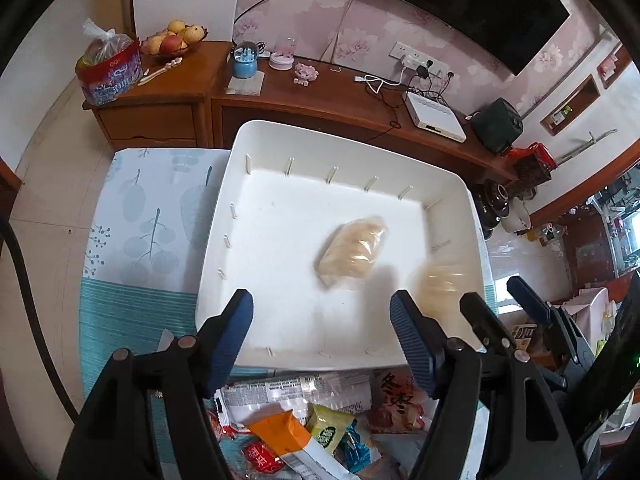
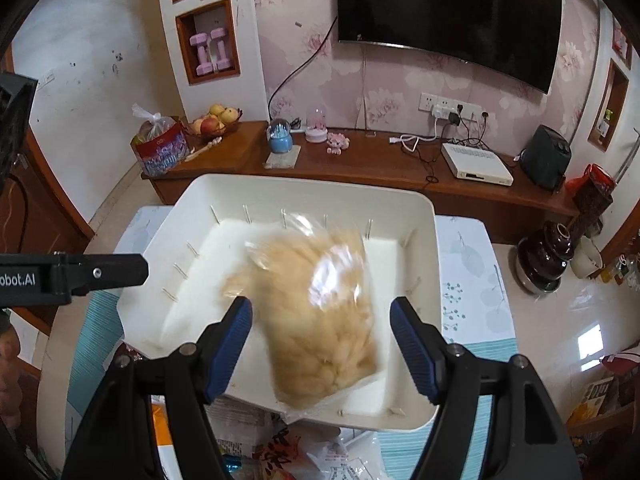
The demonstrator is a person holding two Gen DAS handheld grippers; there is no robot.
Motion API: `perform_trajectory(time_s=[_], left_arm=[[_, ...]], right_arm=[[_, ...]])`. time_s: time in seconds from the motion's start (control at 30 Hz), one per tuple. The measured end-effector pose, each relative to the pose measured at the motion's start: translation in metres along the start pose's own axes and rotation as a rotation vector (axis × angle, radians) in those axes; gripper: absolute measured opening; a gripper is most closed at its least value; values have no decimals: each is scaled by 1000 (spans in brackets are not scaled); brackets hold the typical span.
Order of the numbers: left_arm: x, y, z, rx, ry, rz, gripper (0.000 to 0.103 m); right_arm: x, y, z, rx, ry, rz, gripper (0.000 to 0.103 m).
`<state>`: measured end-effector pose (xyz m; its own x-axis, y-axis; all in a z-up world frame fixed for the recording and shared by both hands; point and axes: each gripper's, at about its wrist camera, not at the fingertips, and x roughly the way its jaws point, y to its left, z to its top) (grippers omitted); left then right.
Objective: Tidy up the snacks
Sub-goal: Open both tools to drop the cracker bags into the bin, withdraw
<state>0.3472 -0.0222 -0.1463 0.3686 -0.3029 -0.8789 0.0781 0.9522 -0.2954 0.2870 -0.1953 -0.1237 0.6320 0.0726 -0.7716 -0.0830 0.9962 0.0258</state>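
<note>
The right gripper point(image 2: 322, 344) has its jaws spread wide, with a clear bag of pale twisted pastry point(image 2: 320, 312) blurred between them and touching neither pad as far as the right wrist view shows; the bag's long axis runs from lower right, over the near rim, up and left toward the far wall of the white bin point(image 2: 400, 196); whether it rests on the bin floor cannot be told; in the left wrist view the same bag point(image 1: 438, 280) is a faint smear just beside the bin's right wall. The left gripper point(image 1: 322, 338) also stands with jaws spread, holding nothing, over the near edge of the white bin point(image 1: 224, 216); a second bag of pastry point(image 1: 354, 252) lies on the bin floor right of centre, its long axis slanting from near-left to far-right. In front of the bin a heap of snack packets point(image 1: 304, 424) covers the tabletop point(image 1: 132, 216), which wears a leaf-print cloth; a wooden sideboard point(image 2: 380, 164) stands beyond.
</note>
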Motion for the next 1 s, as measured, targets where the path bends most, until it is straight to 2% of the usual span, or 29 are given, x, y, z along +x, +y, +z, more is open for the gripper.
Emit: perform_trajectory(time_s=[0.2,0.43,0.63,1.0], left_arm=[[-27,-10,-14,43,-45,1,70],[-66,-25,-44,76,-90,14,70],[-96,-32,-85,60,-106,35,71],[-142,-36,-172,-2,-144,83,79]], right_arm=[[-20,-9,2,30,-20,22,76],[-56,-16,-14,39,-41,51,76],[-96,-30,-36,62,-61,81,76],[-156,-53,-96,74,-39,117,76]])
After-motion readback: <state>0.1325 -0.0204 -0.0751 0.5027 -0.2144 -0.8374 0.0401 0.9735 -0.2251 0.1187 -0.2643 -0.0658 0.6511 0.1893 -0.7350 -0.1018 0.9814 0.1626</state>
